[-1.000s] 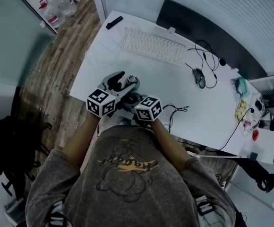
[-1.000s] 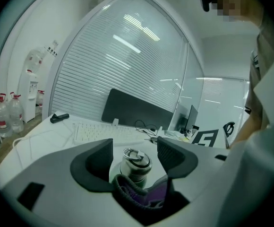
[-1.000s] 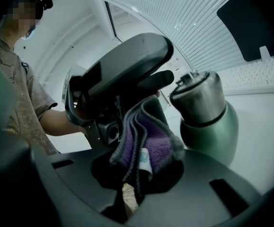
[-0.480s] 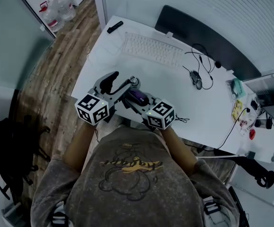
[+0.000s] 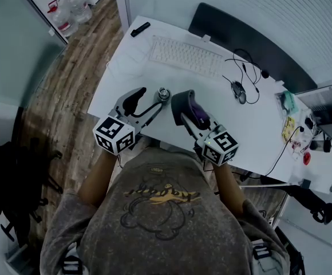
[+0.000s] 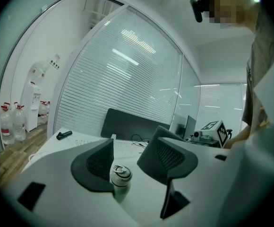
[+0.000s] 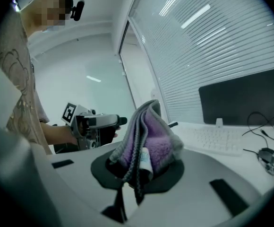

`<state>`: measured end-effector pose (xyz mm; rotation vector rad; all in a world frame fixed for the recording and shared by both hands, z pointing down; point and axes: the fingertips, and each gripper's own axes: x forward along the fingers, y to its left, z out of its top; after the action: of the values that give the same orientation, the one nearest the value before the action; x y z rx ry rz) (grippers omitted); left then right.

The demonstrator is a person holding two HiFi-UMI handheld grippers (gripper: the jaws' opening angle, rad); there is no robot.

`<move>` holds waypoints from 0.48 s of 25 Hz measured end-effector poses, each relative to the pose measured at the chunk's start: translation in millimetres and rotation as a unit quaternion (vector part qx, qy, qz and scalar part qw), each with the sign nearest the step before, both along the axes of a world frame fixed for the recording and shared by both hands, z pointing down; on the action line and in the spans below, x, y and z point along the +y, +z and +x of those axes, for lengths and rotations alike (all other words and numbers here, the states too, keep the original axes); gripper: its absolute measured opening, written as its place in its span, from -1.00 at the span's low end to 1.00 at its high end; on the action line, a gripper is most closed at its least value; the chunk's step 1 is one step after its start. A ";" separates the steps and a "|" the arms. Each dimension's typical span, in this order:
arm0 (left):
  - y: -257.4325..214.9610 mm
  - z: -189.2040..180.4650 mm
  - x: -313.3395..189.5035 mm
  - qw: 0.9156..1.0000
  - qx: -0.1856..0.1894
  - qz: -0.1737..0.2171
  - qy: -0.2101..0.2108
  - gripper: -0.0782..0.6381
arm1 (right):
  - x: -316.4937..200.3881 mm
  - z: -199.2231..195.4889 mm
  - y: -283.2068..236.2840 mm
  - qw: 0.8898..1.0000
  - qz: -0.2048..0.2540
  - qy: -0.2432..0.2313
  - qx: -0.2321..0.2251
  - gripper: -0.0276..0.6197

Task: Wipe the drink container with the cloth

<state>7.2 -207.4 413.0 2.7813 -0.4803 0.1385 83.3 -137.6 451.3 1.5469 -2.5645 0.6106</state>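
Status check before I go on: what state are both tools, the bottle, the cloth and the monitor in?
Left tool: open, nothing clamped.
Bottle: upright, cap on, standing between the left tool's jaws.
Cloth: folded and bunched, clear of the bottle.
Right tool: shut on the cloth.
Monitor: screen dark.

I am watching a person who is wearing a grey short-sleeved T-shirt (image 5: 154, 228) with a yellow-and-dark print. The left gripper (image 5: 149, 96) and right gripper (image 5: 188, 106) are showing grey bodies, black padded jaws and white cubes (image 5: 115, 135) with black square markers.
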 end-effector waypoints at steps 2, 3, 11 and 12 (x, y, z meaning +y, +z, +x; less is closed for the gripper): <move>-0.9 1.0 0.1 1.000 -0.003 0.003 -0.002 0.01 | 3.5 16.6 -4.0 0.999 0.007 0.030 0.006 -0.75; -1.2 1.5 -0.1 1.000 -0.002 0.001 -0.004 0.01 | 5.5 24.7 -6.0 0.999 0.011 0.045 0.009 -0.75; 5.6 -4.6 -7.8 0.999 -0.010 0.007 -0.048 0.01 | 21.9 70.8 -17.4 0.983 0.061 0.168 0.048 -0.74; 7.4 -5.2 -8.4 0.998 -0.015 0.011 -0.052 -0.01 | 22.9 73.8 -16.1 0.980 0.065 0.180 0.055 -0.74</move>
<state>2.0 -215.8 420.4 2.7719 -0.6356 0.1528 157.1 -114.7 435.2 2.0497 -2.3006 0.3762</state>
